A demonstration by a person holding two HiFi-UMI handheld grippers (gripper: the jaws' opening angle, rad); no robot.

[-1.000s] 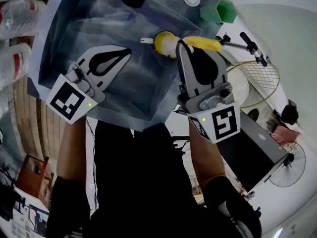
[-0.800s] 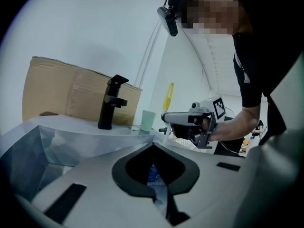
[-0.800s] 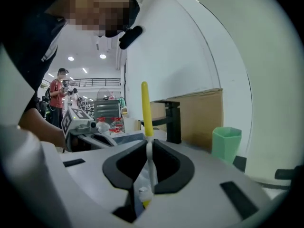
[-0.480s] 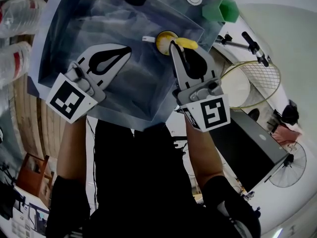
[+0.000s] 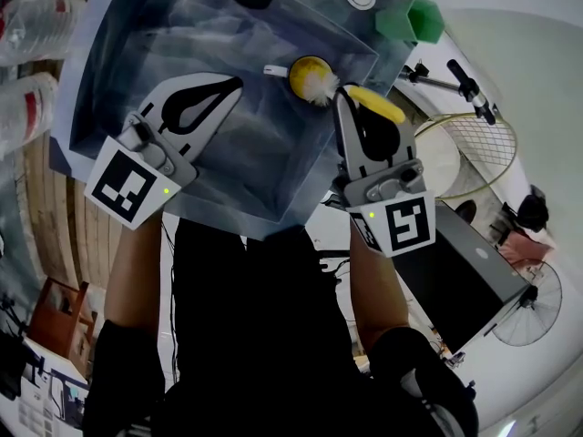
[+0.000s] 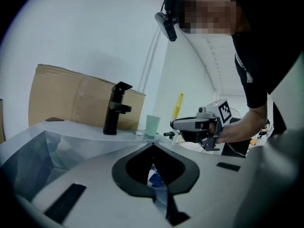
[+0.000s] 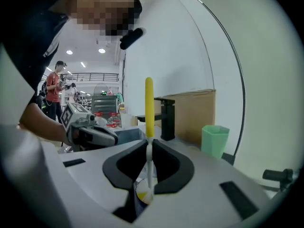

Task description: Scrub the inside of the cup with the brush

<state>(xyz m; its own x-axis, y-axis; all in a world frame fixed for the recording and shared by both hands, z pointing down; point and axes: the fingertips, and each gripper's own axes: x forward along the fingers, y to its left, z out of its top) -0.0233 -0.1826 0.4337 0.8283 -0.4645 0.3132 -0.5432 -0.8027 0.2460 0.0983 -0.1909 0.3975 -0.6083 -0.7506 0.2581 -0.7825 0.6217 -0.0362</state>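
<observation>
The right tongs (image 5: 343,96) are clamped on the thin stem of the brush (image 5: 379,105). Its bristles are just ahead of their tips, at the mouth of the yellow cup (image 5: 308,67) in the sink (image 5: 182,25). The left tongs (image 5: 234,82) have their jaws together on nothing and hang apart on the cup's far side. Scrubbing well likely means pushing the bristles past the rim and twisting. The unheld cup may skid, so bracing it with the left tongs should help.

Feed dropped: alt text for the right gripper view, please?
The right gripper is shut on the thin white stem of a brush, its yellow handle standing upright above the jaws and its lower end reaching down toward a yellow cup. Behind stand a black faucet and a green tumbler.
</observation>
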